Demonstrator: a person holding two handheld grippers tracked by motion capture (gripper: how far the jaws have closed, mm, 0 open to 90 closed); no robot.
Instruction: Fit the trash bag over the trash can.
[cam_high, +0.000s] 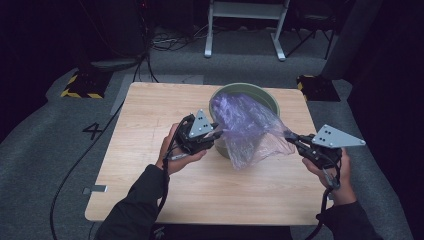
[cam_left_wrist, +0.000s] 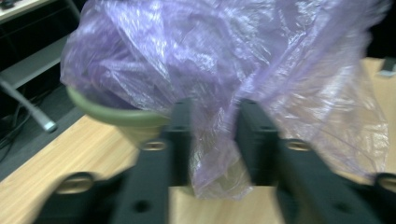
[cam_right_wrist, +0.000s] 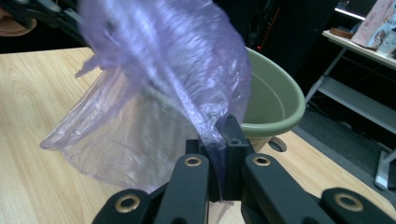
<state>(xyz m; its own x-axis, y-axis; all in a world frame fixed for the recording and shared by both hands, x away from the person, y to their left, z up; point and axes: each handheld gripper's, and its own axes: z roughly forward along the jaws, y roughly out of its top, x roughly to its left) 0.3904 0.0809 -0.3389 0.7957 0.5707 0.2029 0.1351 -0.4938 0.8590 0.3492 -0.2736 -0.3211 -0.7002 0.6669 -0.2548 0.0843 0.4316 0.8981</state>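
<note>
A thin purple plastic bag (cam_high: 247, 127) hangs stretched between the two grippers, above the near rim of a green bucket (cam_high: 260, 92) that stands on the far middle of a light wooden table (cam_high: 150, 150). In the high view the bag's upper part bulges over the bucket's mouth, and its lower part sags down in front of the bucket wall toward the tabletop; whether the lowest fold touches the wood I cannot tell. The film is crumpled, translucent and shiny. The right gripper (cam_high: 291, 137) is clenched on the bag's right edge: in the right gripper view its jaws stand pressed together with a strip of purple film (cam_right_wrist: 163, 93) pinched between them, and the bucket (cam_right_wrist: 273, 102) sits just behind, to the right. The left gripper (cam_high: 216, 132) is at the bag's left side, close against the bucket. In the left gripper view, which is blurred, its jaws stand apart with a bunch of bag (cam_left_wrist: 219, 84) hanging in the gap; the film fills the space between them, but I cannot tell whether the pads press on it. The bucket's rim (cam_left_wrist: 116, 114) shows just left of those jaws. Each gripper is held in a hand, forearms in dark sleeves coming in from the near edge of the table. Beyond the table lie grey carpet, cables and the white legs of a stand (cam_high: 245, 30).
</note>
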